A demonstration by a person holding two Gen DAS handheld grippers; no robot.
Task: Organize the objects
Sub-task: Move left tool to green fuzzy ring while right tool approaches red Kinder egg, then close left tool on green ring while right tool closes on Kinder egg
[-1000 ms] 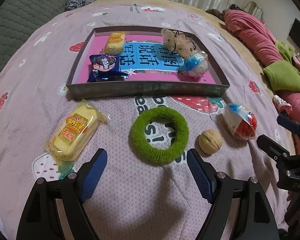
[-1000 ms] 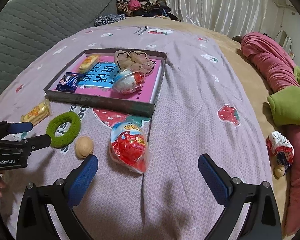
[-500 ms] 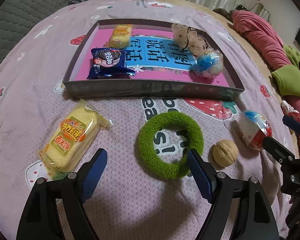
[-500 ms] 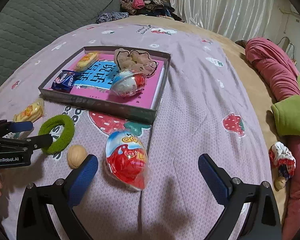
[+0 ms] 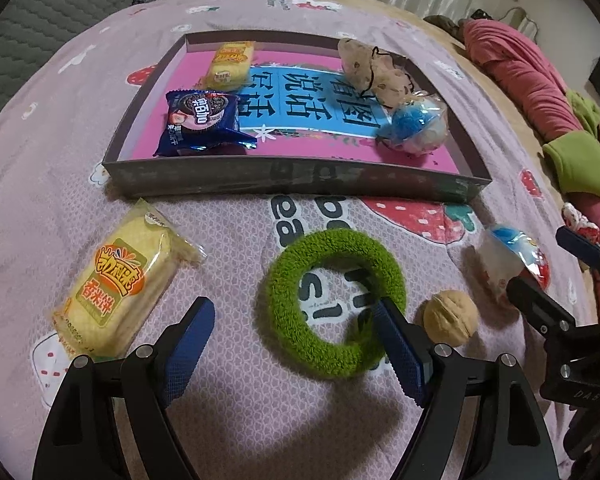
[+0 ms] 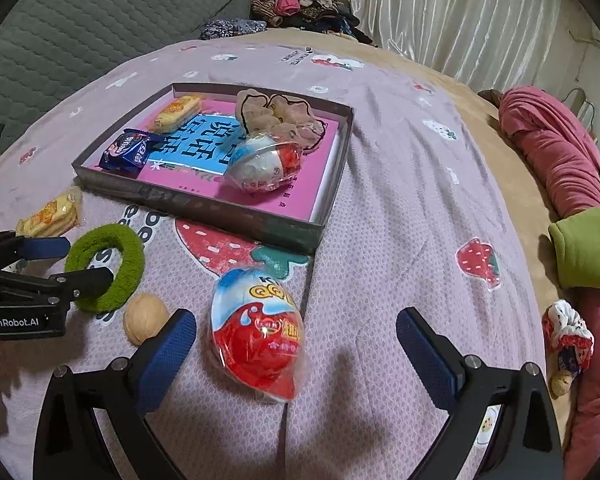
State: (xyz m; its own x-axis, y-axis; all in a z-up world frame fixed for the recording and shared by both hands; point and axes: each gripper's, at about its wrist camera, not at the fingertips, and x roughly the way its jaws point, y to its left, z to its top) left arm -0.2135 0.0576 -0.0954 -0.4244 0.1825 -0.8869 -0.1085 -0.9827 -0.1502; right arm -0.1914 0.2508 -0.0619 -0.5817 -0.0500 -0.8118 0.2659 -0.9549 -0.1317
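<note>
Hovering low over the bed, the left tool is standing released, its right pad touching the near-right rim of the green ring — a jaw should be sitting on each side of that fuzzy band before closing. Beside it, the right tool is also gaping wide, straddling the red-and-blue egg, with the walnut lying just left. Farther off, the tray is already holding snacks — lifting clear of its near wall is looking necessary.

Both hand-held grippers have moved in: left onto the green ring, right around the egg.
</note>
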